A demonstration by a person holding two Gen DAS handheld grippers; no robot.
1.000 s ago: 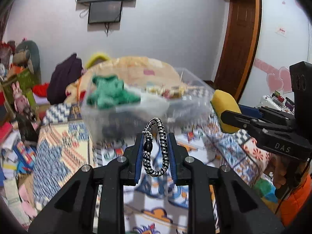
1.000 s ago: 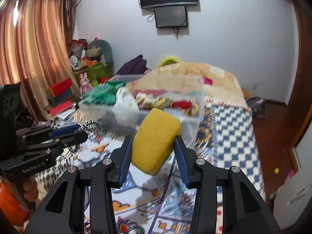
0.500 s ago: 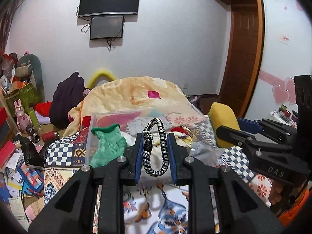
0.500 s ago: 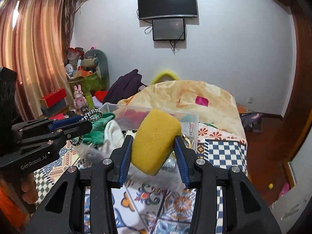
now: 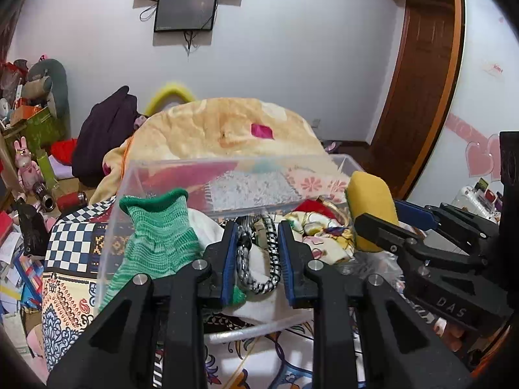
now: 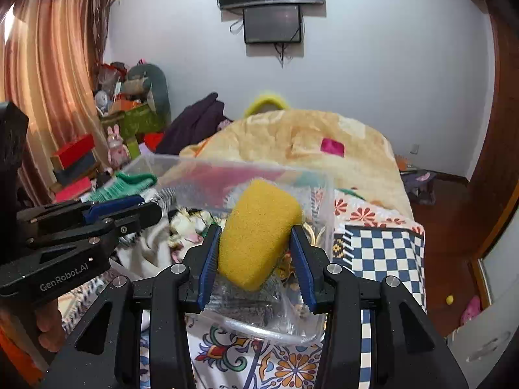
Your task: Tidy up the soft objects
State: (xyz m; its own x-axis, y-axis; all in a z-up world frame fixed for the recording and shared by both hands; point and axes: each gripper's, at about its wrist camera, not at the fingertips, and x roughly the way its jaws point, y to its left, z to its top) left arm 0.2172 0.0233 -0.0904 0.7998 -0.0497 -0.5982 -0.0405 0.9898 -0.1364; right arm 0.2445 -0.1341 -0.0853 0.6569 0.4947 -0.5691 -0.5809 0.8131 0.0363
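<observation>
I see the clear bin [image 5: 116,201] on the patterned bedspread [image 6: 382,249], already holding soft things. My right gripper [image 6: 256,249] clamps the yellow sponge [image 6: 259,233], long axis upright, over the bin's near right corner. My left gripper [image 5: 256,253] pinches the braided hair tie [image 5: 259,259] directly above the bin's near edge.

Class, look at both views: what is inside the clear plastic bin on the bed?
Inside the clear plastic bin lie a green knit glove, white cloth and floral fabric. What lies deeper is covered by these.
</observation>
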